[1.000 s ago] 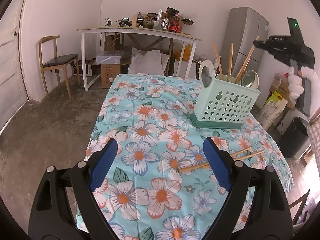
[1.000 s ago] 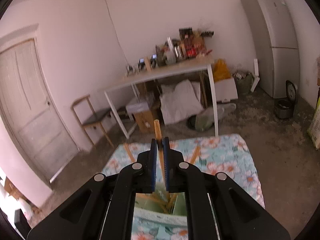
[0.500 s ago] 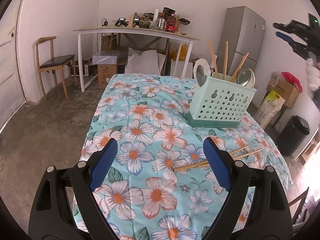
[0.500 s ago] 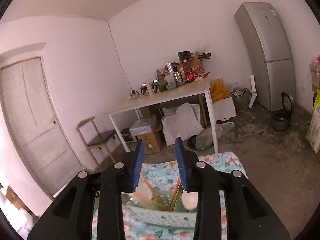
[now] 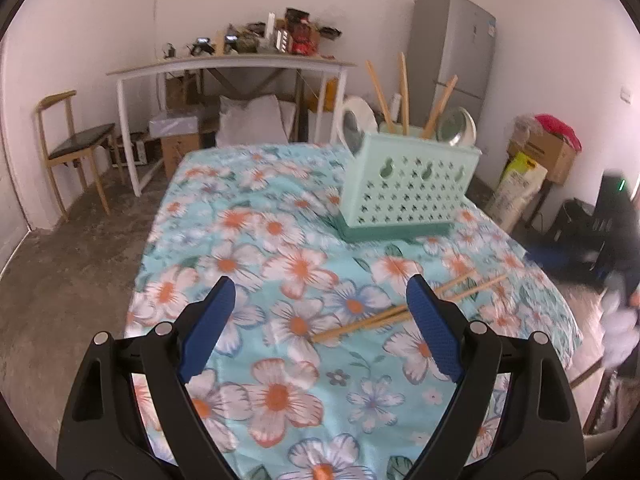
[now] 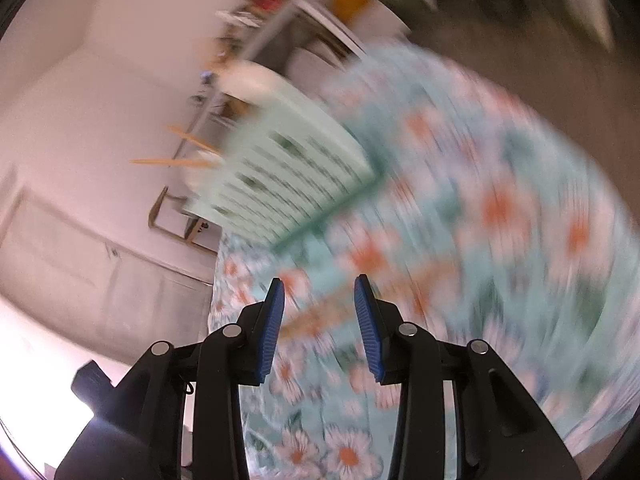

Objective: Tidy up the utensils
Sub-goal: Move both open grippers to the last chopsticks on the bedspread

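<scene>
A mint-green perforated utensil holder (image 5: 408, 188) stands on the floral tablecloth (image 5: 280, 240), holding several wooden chopsticks (image 5: 403, 94) and two spoons (image 5: 354, 124). Two loose chopsticks (image 5: 376, 318) lie on the cloth in front of it, partly behind my left gripper's right finger. My left gripper (image 5: 320, 312) is open and empty, hovering over the near part of the table. My right gripper (image 6: 319, 308) is open and empty. Its view is motion-blurred and tilted, showing the holder (image 6: 288, 176) and blurred loose chopsticks (image 6: 320, 316) beyond its fingertips. In the left wrist view the right gripper (image 5: 612, 236) is a dark blur at the right edge.
A white table (image 5: 232, 68) with clutter stands against the back wall, a wooden chair (image 5: 72, 148) to its left, a grey fridge (image 5: 452, 56) to its right. Boxes and bags (image 5: 536, 160) sit on the floor right of the floral table.
My right gripper opened and left a chopstick in the holder, then swung quickly down to the right side of the table. My left gripper shifted slightly, staying open.
</scene>
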Demonstrator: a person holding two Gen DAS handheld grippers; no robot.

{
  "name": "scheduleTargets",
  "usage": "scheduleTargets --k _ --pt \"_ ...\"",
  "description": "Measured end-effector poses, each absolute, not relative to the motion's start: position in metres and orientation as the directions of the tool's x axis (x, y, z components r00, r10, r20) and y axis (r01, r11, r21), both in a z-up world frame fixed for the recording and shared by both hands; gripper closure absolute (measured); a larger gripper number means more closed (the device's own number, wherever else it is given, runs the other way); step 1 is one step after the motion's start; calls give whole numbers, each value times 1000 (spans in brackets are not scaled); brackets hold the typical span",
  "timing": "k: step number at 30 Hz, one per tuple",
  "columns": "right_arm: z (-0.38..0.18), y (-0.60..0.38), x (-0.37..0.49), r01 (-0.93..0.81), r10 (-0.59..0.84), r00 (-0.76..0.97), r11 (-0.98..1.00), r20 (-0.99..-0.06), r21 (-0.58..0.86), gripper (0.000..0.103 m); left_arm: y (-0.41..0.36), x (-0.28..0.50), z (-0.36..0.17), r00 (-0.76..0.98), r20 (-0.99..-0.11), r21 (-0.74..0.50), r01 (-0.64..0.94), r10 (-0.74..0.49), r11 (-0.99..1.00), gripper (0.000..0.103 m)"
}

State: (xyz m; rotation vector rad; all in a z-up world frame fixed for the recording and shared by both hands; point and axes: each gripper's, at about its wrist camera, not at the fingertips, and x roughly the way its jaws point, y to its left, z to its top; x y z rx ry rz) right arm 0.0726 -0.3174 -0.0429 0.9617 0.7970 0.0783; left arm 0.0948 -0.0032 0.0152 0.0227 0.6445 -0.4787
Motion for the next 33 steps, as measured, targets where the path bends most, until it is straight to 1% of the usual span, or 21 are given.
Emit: scheduleTargets --k 3,7,9,11,13,15,19,21,24,28,31,33 --pt "-82 -323 63 359 424 703 482 -571 800 67 -11 94 10 671 -602 -115 463 -432 879 20" --pt "-99 -333 63 405 424 710 408 -562 818 67 -14 90 9 666 -604 -109 474 -437 874 20" --pt "-106 -336 69 435 408 708 391 -576 811 67 -12 91 7 662 -609 -124 465 -437 877 19" --pt "-114 -338 74 454 407 713 353 -571 818 68 -10 92 4 658 -615 -137 454 -435 880 20" --pt "-119 -344 82 463 391 726 331 -566 822 73 -7 91 3 658 -618 -138 448 -430 883 20" --pt "-122 -345 87 473 367 734 326 -571 818 75 -4 92 2 660 -621 -136 442 -423 887 20" --pt "-119 -345 96 504 315 732 344 -604 792 89 -2 95 1 657 -626 -142 433 -419 890 20" --pt "-117 -345 100 515 292 736 345 -611 785 89 -2 96 0 653 -630 -146 432 -421 890 20" --pt "-112 -343 108 533 254 725 382 -640 755 89 -3 94 -1 650 -632 -141 439 -422 887 20" --pt "-103 -344 120 523 220 689 508 -690 684 89 -3 93 0 652 -629 -141 440 -423 887 20" --pt "-90 -341 139 457 214 620 684 -755 569 87 -2 93 1 653 -631 -137 437 -418 889 20" --pt "-84 -336 144 412 201 574 767 -794 492 87 -2 93 1 655 -633 -135 432 -413 892 20"
